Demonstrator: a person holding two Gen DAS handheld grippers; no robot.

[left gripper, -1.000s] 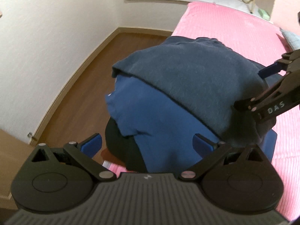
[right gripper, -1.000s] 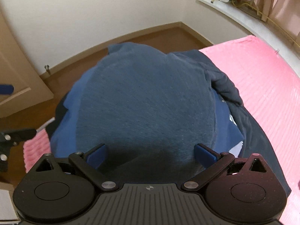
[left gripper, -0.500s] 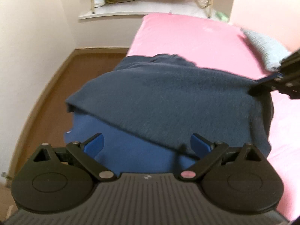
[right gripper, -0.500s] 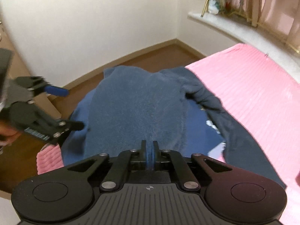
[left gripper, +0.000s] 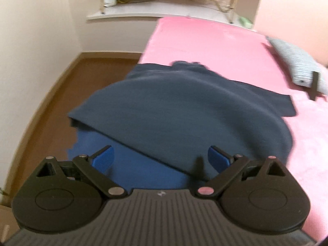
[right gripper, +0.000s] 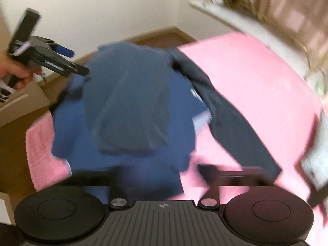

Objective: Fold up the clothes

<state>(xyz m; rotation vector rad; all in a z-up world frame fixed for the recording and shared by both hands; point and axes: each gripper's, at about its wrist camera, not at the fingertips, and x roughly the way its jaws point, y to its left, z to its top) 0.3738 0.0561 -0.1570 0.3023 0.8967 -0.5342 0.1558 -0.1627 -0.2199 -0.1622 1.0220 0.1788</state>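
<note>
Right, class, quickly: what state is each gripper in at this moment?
Left gripper: open, holding nothing, above the blue clothes.
Right gripper: fingers spread wide but blurred; looks open, holding nothing.

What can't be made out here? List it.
Right gripper: right wrist view, motion blur smears the fingers; open or shut unclear.
Blue garment: left wrist view, mostly covered by the fleece.
Grey cloth: left wrist view, blurred, cut by the edge.
</note>
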